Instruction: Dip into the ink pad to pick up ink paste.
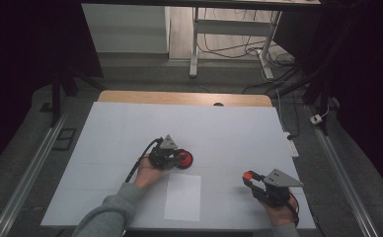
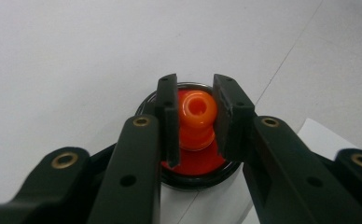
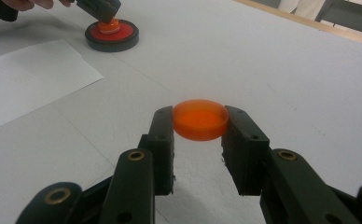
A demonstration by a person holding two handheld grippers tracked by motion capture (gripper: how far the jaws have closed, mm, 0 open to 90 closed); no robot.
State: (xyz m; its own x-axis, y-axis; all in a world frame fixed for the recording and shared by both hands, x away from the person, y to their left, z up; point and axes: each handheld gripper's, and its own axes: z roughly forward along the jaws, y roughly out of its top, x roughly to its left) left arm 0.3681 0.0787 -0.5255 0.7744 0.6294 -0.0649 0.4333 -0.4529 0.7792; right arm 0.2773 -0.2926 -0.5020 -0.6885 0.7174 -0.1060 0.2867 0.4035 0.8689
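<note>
My left gripper is clamped on the orange knob standing in the red-and-black round base, mid-table, just beyond the sheet of paper. My right gripper pinches the orange cap by its rim, held above the white table, well apart to the right.

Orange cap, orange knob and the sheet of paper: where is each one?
orange cap point(image 3: 200, 119), right gripper view, its top face.
orange knob point(image 2: 197, 112), left gripper view, its rounded head.
sheet of paper point(image 1: 183, 196), high view, its middle.
</note>
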